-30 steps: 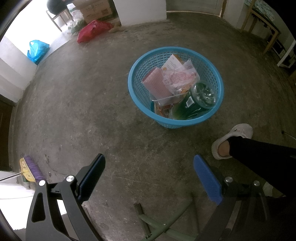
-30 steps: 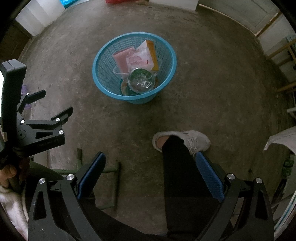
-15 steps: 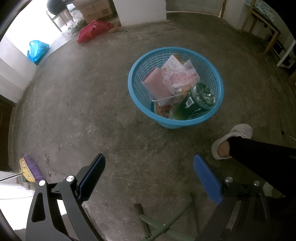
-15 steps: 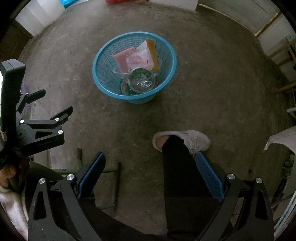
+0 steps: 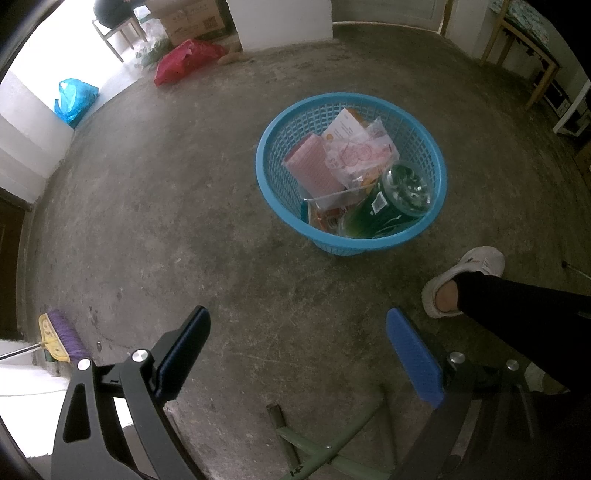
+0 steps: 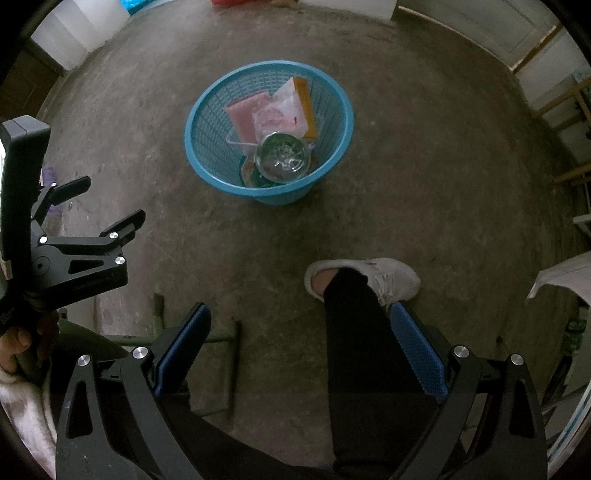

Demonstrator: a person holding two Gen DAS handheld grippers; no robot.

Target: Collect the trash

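A blue plastic basket [image 5: 275,177] [image 6: 207,162] stands on the concrete floor. Inside it lie a green bottle [image 5: 391,206] [image 6: 282,160], a pink pack [image 5: 310,170] [image 6: 243,114], a clear pink-printed wrapper [image 5: 358,155] [image 6: 280,110] and an orange-edged carton [image 6: 304,103]. My left gripper [image 5: 297,350] hangs open and holds nothing, well short of the basket and high above the floor. My right gripper [image 6: 299,347] is open too, above the person's dark trouser leg [image 6: 354,332]. The left gripper [image 6: 110,218] also shows from the side in the right wrist view.
A white shoe [image 5: 461,280] [image 6: 369,277] stands near the basket. Green stool legs [image 5: 332,443] [image 6: 221,339] lie below the grippers. A purple broom [image 5: 59,336] is at the left wall. A red bag [image 5: 184,59], a blue bag [image 5: 74,99] and cardboard boxes [image 5: 192,18] sit far back.
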